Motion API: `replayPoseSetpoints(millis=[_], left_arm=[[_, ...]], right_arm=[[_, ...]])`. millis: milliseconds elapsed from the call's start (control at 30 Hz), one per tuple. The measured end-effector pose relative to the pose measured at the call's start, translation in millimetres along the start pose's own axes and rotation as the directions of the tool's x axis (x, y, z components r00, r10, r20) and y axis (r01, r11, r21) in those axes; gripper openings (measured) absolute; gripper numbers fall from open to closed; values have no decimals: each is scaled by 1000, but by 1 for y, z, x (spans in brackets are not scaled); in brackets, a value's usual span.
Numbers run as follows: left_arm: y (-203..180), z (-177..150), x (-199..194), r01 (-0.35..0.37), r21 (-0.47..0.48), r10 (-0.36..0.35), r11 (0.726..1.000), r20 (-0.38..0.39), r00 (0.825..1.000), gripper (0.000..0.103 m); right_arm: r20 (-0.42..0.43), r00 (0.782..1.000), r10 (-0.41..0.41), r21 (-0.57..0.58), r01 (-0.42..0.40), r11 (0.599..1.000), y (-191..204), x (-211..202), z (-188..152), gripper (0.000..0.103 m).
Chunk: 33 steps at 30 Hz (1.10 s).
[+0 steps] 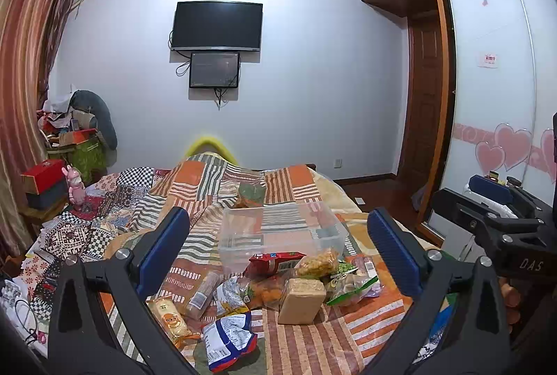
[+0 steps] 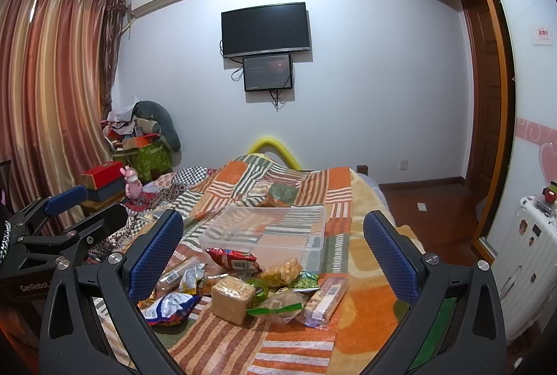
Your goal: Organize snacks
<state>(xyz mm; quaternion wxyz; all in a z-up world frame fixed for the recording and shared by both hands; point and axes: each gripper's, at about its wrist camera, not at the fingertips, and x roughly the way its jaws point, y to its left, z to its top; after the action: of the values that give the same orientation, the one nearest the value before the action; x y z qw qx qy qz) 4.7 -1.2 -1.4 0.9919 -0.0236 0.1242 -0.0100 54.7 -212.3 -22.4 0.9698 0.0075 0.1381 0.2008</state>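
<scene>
— How are the fingers?
— Left gripper (image 1: pixel 276 244) and right gripper (image 2: pixel 273 244) both have their blue dimpled fingers (image 1: pixel 163 248) wide apart, holding nothing.
— The snacks?
— Crinkly packets (image 2: pixel 243 284) heaped at 6 o'clock of the clear plastic bin (image 2: pixel 268 232) on the striped bedspread (image 2: pixel 222 340); labels unreadable.

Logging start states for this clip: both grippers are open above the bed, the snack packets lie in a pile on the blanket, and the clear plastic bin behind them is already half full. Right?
Not quite: the clear plastic bin is empty, as the right wrist view shows through its walls. The rest holds: left gripper and right gripper stand with jaws wide apart, and the snack packets lie piled on the blanket.
</scene>
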Motion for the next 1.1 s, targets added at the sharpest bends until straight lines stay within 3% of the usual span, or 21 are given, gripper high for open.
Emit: replayPoseSetpoints(millis=[900, 1100], left_arm=[[5, -1, 2, 20, -12, -20, 1000, -9, 1000, 103], [10, -5, 8, 23, -19, -24, 1000, -34, 999, 95]], right_arm=[[0, 1000, 1, -3, -1, 1000, 2, 2, 0, 103], [-24, 1000, -3, 1, 3, 1000, -1, 9, -4, 103]])
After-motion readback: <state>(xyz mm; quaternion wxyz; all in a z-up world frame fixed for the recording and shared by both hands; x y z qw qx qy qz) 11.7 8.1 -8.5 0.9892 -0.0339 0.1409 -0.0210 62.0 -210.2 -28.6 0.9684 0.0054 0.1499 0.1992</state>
